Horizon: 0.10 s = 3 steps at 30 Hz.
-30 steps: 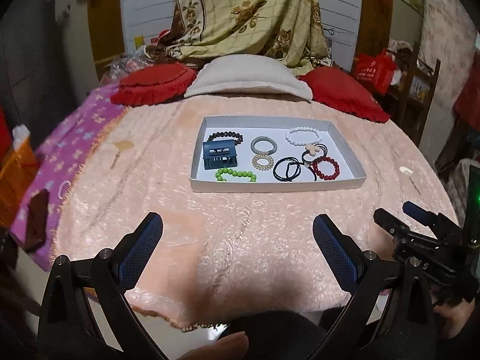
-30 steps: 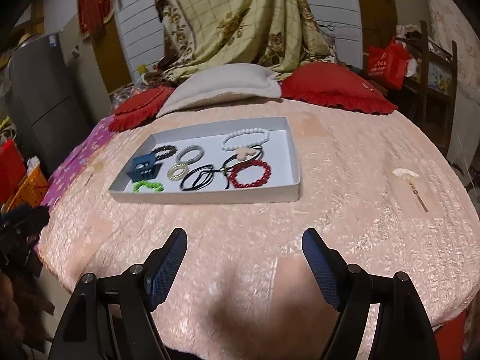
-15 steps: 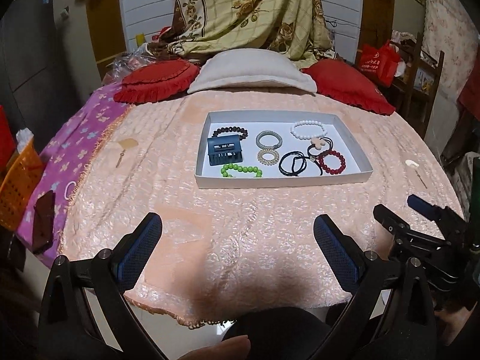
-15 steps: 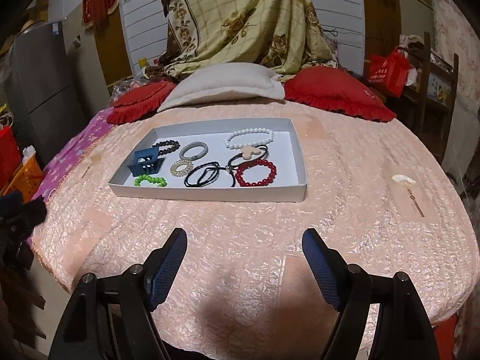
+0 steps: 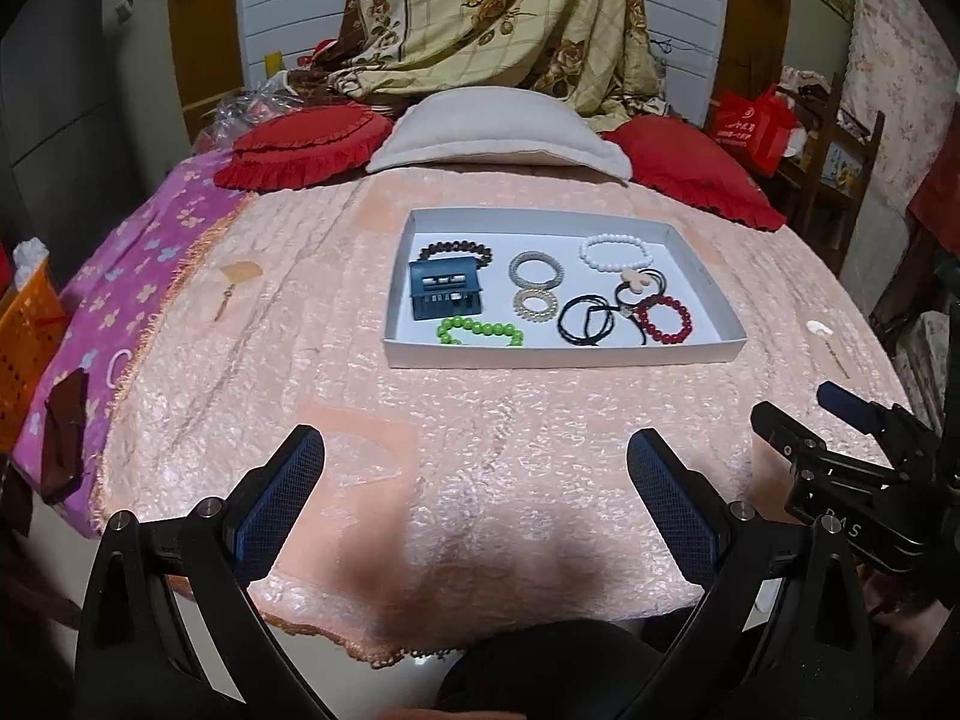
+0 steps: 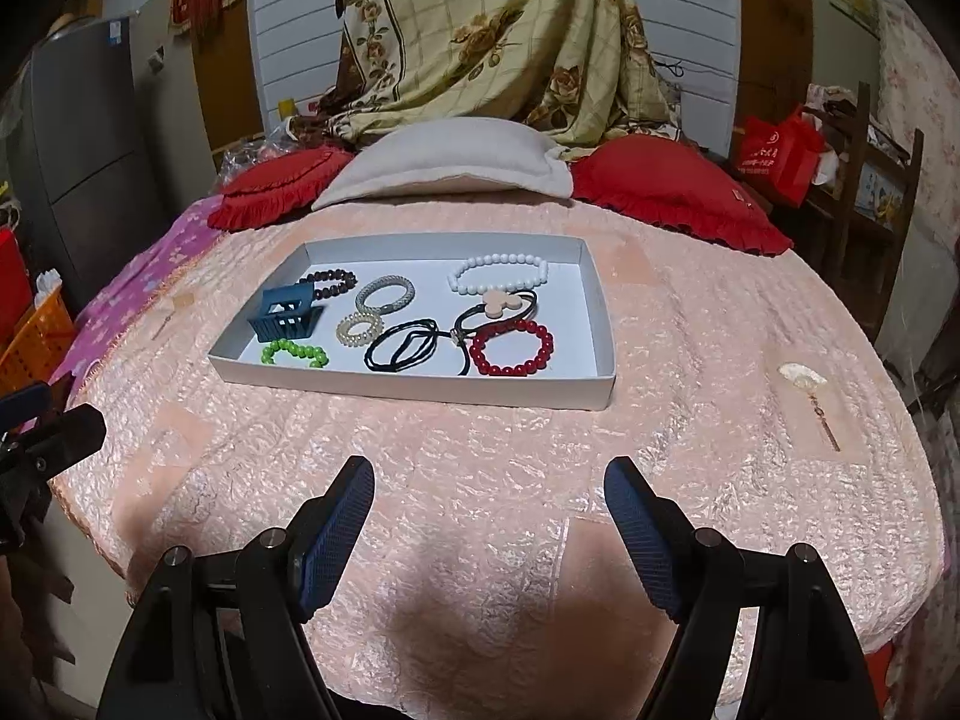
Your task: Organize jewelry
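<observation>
Peach quilted bedspread [image 5: 480, 420] covers the bed; a white tray [image 5: 564, 354] of bracelets sits mid-bed before red cushions [image 6: 672, 192]. Left tool [image 5: 474, 474] and right tool [image 6: 489, 498] hover apart, empty.

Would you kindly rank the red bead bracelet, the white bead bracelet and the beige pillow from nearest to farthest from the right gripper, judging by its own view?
1. Red bead bracelet, tray's near right.
2. White bead bracelet, tray's far side.
3. Beige pillow, beyond the tray.

Right gripper hovers open.

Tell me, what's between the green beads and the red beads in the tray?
The black hair ties lie between the green bracelet and the red bracelet, clearest in the right wrist view.
</observation>
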{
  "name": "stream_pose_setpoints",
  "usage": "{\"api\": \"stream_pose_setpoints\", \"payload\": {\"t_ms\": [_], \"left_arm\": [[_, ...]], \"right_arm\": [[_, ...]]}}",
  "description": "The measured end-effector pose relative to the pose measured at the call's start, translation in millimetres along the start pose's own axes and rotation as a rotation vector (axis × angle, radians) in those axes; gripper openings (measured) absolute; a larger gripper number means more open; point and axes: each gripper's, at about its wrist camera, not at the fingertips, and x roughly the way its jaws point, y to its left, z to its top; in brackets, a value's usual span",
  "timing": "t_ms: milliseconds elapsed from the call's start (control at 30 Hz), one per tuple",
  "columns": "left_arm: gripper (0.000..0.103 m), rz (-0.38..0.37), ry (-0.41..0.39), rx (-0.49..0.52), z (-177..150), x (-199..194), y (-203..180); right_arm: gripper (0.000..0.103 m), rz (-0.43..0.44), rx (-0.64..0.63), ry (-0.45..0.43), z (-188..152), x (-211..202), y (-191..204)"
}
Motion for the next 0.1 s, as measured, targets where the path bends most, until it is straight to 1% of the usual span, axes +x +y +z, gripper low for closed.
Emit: {"api": "stream_pose_setpoints", "payload": {"t_ms": [100], "left_arm": [[0.101,0.017,-0.012,0.02,-0.8,1.1,-3.2]], "right_arm": [[0.077,-0.005,0.012,-0.005,-0.3,0.1,-2.0]]}}
